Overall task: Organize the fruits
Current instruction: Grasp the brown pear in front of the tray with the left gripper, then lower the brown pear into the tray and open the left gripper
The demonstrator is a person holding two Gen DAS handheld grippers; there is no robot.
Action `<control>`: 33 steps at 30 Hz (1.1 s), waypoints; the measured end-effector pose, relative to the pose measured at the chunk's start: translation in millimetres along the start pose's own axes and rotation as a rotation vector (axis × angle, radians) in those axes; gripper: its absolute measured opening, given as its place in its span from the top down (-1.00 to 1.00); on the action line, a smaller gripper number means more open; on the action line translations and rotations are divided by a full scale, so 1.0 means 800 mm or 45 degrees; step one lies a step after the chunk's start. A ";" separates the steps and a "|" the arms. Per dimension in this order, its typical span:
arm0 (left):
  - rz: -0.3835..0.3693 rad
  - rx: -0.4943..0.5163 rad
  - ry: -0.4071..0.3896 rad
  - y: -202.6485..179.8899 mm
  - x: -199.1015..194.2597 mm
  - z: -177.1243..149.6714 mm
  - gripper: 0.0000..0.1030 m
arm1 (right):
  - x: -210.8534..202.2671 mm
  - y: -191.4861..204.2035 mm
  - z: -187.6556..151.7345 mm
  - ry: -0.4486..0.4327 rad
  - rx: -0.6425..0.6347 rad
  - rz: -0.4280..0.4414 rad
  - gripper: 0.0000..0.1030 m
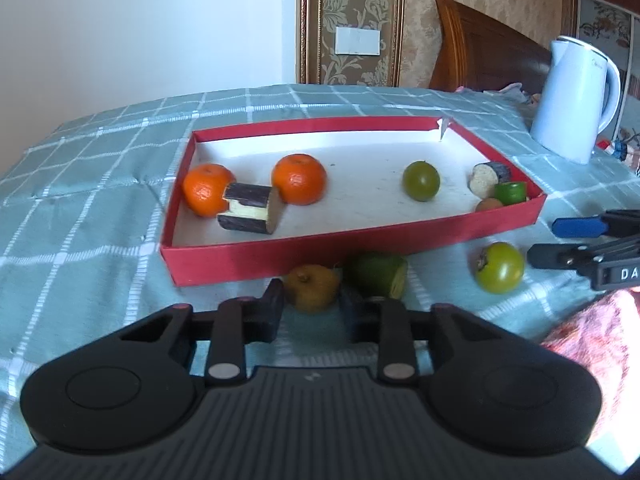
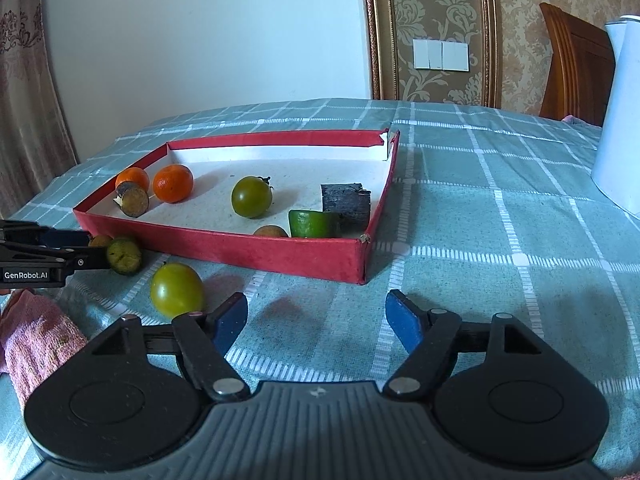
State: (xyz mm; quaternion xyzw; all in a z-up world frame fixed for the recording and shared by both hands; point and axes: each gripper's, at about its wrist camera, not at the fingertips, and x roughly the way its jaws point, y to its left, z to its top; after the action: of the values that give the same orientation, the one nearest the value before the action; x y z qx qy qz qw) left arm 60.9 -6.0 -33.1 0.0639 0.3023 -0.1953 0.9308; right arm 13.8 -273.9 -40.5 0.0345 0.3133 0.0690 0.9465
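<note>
Already, two oranges (image 1: pixel 298 179) and a green tomato (image 1: pixel 421 180) sit in the red box (image 1: pixel 280 255). Three fruits wait on the tabletop (image 2: pixel 500 240) beside it. Left hand-held gripper (image 1: pixel 310 308) is released around the yellow fruit (image 1: pixel 312 288). Right hand-held gripper (image 2: pixel 316 320) is released, holding nothing.

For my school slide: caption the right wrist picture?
Open right hand-held gripper near a green tomato, beside the red tray.

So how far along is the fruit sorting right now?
Mostly done: two oranges, a green tomato and cut pieces already lie in the red tray. The left gripper is open around a yellowish fruit. A green chunk and another green tomato wait outside.
</note>
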 end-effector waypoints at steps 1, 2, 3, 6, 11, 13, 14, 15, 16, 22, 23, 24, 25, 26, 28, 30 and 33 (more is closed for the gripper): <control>0.014 0.016 -0.008 -0.003 0.000 -0.001 0.47 | 0.000 0.000 0.000 0.000 -0.001 0.000 -0.47; 0.031 0.034 -0.015 -0.007 0.000 -0.002 0.48 | 0.000 0.000 0.000 0.000 -0.001 -0.001 -0.48; 0.047 0.044 -0.017 -0.011 -0.001 -0.003 0.48 | 0.000 0.000 0.000 0.000 -0.001 0.000 -0.47; 0.050 0.030 -0.029 -0.016 -0.007 0.000 0.48 | 0.000 0.001 0.000 0.001 -0.002 -0.001 -0.48; 0.066 0.030 -0.089 -0.021 -0.021 0.013 0.48 | 0.000 0.001 0.000 0.001 -0.004 -0.002 -0.48; 0.072 0.033 -0.100 -0.023 -0.021 0.021 0.48 | 0.000 0.001 0.000 0.002 -0.005 -0.003 -0.48; 0.074 0.035 -0.102 -0.024 -0.020 0.025 0.48 | 0.000 0.001 -0.001 0.002 -0.006 -0.003 -0.48; 0.078 0.035 -0.101 -0.025 -0.017 0.030 0.48 | 0.000 0.001 -0.001 0.002 -0.007 -0.004 -0.48; 0.081 0.039 -0.100 -0.026 -0.013 0.034 0.48 | 0.000 0.001 -0.001 0.002 -0.007 -0.004 -0.48; 0.099 0.046 -0.115 -0.031 0.009 0.057 0.48 | 0.000 0.002 -0.001 0.003 -0.009 -0.005 -0.49; 0.102 0.043 -0.119 -0.031 0.013 0.061 0.48 | 0.000 0.002 -0.001 0.003 -0.010 -0.006 -0.49; 0.108 0.040 -0.121 -0.031 0.017 0.064 0.48 | 0.000 0.002 -0.001 0.004 -0.013 -0.007 -0.49; 0.111 0.039 -0.119 -0.030 0.022 0.066 0.48 | 0.001 0.002 -0.001 0.005 -0.016 -0.007 -0.50; 0.114 0.034 -0.116 -0.029 0.026 0.068 0.48 | 0.000 0.003 -0.001 0.006 -0.018 -0.008 -0.51; 0.115 0.022 -0.111 -0.027 0.034 0.072 0.48 | 0.000 0.003 -0.001 0.007 -0.021 -0.009 -0.51; 0.115 0.008 -0.107 -0.024 0.041 0.074 0.48 | 0.000 0.003 -0.001 0.007 -0.021 -0.009 -0.51; 0.101 -0.016 -0.091 -0.019 0.052 0.077 0.48 | 0.000 0.004 -0.001 0.008 -0.024 -0.011 -0.51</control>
State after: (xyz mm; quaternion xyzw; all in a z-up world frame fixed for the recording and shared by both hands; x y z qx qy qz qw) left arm 118.6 -48.0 -7.9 0.0629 0.2672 -0.1584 0.9485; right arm 13.2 -271.0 -41.0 0.0241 0.3158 0.0680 0.9461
